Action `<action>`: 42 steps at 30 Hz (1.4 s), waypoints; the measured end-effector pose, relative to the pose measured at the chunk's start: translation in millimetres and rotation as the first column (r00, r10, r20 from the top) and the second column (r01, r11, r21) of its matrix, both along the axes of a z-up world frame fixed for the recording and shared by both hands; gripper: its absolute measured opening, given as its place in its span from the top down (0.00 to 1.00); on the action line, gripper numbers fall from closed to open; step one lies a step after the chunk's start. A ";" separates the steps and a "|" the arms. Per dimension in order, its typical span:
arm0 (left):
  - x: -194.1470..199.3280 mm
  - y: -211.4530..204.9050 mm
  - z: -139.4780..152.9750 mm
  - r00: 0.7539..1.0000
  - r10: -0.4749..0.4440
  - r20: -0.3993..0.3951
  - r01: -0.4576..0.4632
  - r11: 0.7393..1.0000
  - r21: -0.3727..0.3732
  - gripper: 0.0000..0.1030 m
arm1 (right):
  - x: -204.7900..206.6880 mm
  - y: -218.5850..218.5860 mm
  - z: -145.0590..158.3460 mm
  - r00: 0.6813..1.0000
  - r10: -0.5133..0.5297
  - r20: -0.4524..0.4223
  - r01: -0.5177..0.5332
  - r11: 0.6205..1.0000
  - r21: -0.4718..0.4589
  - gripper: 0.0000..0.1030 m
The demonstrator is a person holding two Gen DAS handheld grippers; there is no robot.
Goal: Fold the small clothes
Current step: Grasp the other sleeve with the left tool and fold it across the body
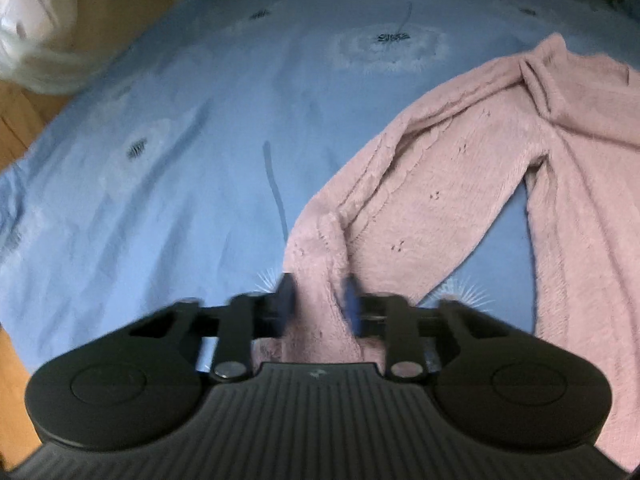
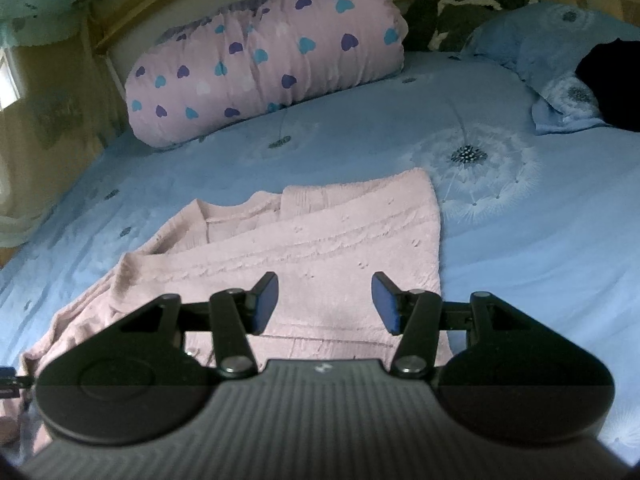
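Observation:
A pink knitted sweater lies spread on the blue bedsheet. In the left wrist view its long sleeve runs down toward me. My left gripper is shut on the cuff end of that sleeve, and the blurred pads press on both sides of the fabric. In the right wrist view the sweater shows its neckline at the left, with the other side folded across the body. My right gripper hovers open just over the sweater's near part, with nothing between its blue pads.
A pink quilt roll with heart prints lies at the head of the bed. A blue pillow with a black item on it sits at the far right. The bed's left edge drops to a wooden floor.

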State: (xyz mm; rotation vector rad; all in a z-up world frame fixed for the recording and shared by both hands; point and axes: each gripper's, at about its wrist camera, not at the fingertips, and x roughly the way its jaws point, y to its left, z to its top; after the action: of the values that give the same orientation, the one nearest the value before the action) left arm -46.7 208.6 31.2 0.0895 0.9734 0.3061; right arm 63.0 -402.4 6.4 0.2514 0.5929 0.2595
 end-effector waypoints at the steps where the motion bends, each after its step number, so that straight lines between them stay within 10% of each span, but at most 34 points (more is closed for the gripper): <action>1: -0.2 3.4 2.8 1.000 0.011 0.006 -0.011 1.000 -0.028 0.86 | 0.1 -0.1 0.3 1.000 0.000 0.002 0.000 1.000 0.001 0.48; 5: -4.8 20.2 23.1 0.997 0.050 0.060 -0.038 0.981 -0.190 0.89 | 0.0 1.7 0.4 1.000 0.005 0.005 -0.005 1.000 -0.004 0.48; 12: -9.0 23.4 75.9 0.980 0.065 0.186 0.043 0.851 -0.523 0.90 | -1.5 3.8 -0.1 1.000 0.009 0.012 -0.008 1.000 -0.014 0.48; 20: 24.9 -37.8 137.2 0.948 0.005 0.317 0.200 0.766 -0.610 0.90 | -3.0 4.4 1.9 1.000 0.010 0.022 -0.009 1.000 -0.014 0.48; 32: 118.6 -168.2 122.5 0.950 -0.128 0.285 0.285 0.725 -0.627 0.90 | -2.8 -2.0 5.9 1.000 -0.003 0.029 0.003 1.000 0.007 0.48; 42: 168.5 -227.0 56.2 0.970 -0.166 0.179 0.239 0.796 -0.556 0.88 | -0.4 -7.7 7.2 1.000 -0.013 0.015 0.012 0.999 0.032 0.48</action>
State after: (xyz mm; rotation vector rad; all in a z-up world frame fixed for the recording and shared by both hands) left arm 121.8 -18.4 87.4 -0.3766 0.8892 -0.1921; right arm 62.6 -410.1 13.6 0.2837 0.5722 0.2590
